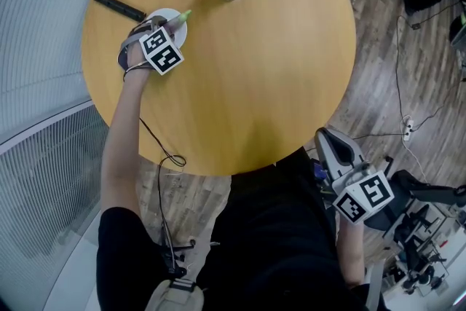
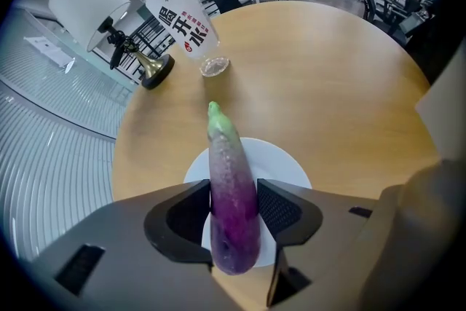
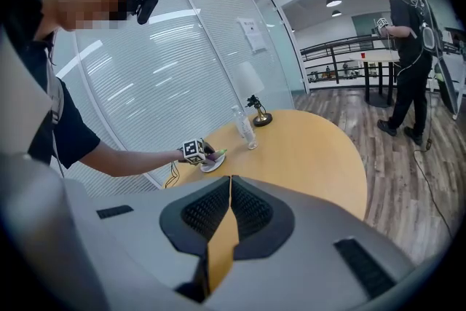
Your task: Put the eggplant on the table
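The left gripper [image 2: 234, 194] pointed steeply down over a white plate [image 2: 287, 161] near the far left edge of the round table [image 2: 328, 84]. Its jaws stood fairly wide, and the pads lay against both sides of the eggplant [image 2: 226, 149], pinching its purple body; how firmly could not be told. The eggplant stretched across the plate with its green tip past the rim, and whether it rested there or hung just above was unclear. The right gripper [image 3: 229, 182] waited off the near edge of the table, its pads pressed together on nothing. The task looked barely begun: the eggplant had been gripped, but carrying it off the plate, setting it on bare wood and letting go all remained.
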`<state>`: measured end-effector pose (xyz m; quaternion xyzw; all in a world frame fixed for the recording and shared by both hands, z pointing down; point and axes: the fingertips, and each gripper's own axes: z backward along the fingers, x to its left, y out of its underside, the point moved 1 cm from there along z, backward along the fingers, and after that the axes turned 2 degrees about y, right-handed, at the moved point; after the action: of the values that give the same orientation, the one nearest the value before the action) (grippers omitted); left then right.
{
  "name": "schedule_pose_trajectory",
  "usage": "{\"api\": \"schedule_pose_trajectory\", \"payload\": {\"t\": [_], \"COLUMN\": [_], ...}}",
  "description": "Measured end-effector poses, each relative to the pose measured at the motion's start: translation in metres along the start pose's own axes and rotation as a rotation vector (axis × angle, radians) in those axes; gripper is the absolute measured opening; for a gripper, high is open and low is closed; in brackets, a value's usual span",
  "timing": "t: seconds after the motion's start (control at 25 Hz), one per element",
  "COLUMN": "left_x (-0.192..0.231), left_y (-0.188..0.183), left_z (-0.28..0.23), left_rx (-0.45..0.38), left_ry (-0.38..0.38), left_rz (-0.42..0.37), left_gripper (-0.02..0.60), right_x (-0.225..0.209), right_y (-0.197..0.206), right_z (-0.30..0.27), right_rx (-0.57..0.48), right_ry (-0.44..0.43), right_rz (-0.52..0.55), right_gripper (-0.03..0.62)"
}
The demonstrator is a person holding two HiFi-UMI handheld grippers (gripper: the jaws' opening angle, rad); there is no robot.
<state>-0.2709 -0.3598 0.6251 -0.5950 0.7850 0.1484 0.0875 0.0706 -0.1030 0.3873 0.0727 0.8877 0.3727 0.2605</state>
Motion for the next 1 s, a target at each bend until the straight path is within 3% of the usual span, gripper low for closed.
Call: {"api": "schedule_pose_trajectory", "payload": {"t": [1.0], "left_x": [0.0047], "left_y": [-0.0041], "left_z": [0.0016], "left_rx": [-0.076], "left_ry": [0.047], "left_rz": [0.046], "left_gripper": [0.250], "right_x": [0.0001], "right_y": [-0.0019], "right_z": [0.0015], "right_rx": [-0.012], "right_ry": [0.008], "right_rz": [-0.001], "right_gripper": [0.018]}}
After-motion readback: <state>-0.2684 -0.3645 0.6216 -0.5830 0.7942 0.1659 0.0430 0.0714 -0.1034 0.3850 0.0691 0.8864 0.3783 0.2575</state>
